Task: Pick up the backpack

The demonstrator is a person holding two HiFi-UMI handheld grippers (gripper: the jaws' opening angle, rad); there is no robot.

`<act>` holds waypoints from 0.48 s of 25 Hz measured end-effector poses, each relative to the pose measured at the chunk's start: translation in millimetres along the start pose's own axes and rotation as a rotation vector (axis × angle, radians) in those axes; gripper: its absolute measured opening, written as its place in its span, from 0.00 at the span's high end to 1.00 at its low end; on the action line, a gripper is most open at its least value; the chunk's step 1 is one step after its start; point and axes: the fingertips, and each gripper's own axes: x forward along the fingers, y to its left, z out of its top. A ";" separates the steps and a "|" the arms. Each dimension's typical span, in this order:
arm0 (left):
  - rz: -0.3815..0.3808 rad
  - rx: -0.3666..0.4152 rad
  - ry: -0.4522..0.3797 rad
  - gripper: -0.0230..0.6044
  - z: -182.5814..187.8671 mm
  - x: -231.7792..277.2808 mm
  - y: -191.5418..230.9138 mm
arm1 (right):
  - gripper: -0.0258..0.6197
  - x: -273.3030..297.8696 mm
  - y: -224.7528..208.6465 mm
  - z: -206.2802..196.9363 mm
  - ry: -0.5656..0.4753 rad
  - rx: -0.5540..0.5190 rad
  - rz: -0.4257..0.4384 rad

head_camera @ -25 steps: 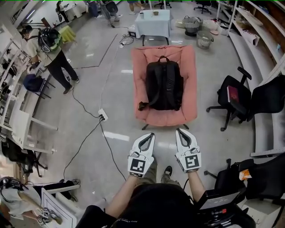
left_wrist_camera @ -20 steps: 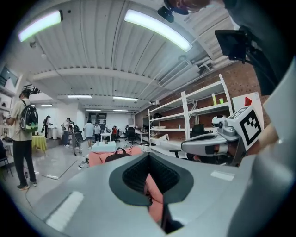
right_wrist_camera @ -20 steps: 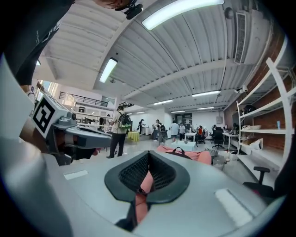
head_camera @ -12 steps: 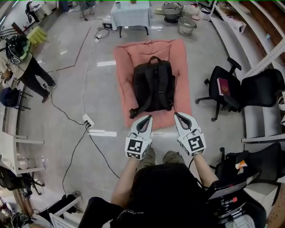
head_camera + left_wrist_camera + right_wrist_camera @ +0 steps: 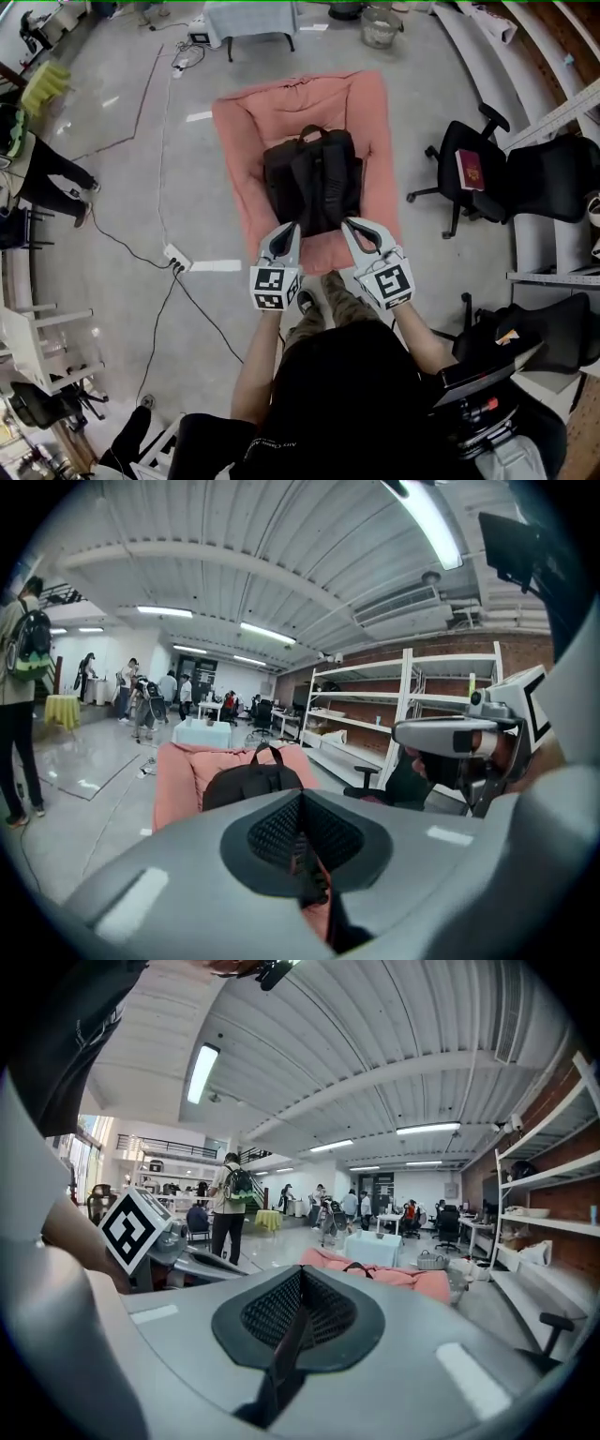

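Observation:
A black backpack (image 5: 312, 181) lies flat on a pink cushioned seat (image 5: 244, 122), straps up and top handle at the far end. My left gripper (image 5: 286, 230) hovers at the backpack's near left corner, jaws shut and empty. My right gripper (image 5: 349, 225) is at the near right corner, also shut and empty. In the left gripper view the backpack (image 5: 248, 782) sits just beyond the closed jaws (image 5: 300, 797), with the right gripper (image 5: 450, 738) alongside. The right gripper view shows the pink seat (image 5: 403, 1279) and the backpack handle (image 5: 356, 1267) past its closed jaws (image 5: 300, 1277).
Black office chairs (image 5: 525, 178) stand at the right, one with a red book (image 5: 471, 169) on it. A power strip (image 5: 173, 255) and cables lie on the floor at the left. A white table (image 5: 248, 19) stands behind the seat. A person (image 5: 42, 164) stands far left.
The person has walked up to the seat. Both grippers, shut throughout, have gone from over bare floor to the backpack's near edge.

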 end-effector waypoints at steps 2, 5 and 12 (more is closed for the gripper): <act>0.016 0.027 0.038 0.96 6.9 19.2 14.5 | 0.94 31.8 -11.4 10.4 -0.050 0.010 0.026; 0.063 0.025 0.096 0.96 8.2 53.5 32.7 | 0.94 72.6 -40.9 13.3 -0.062 -0.012 0.068; 0.087 -0.037 0.206 0.87 -27.4 120.1 40.0 | 0.94 113.2 -99.0 -23.9 -0.024 0.006 0.105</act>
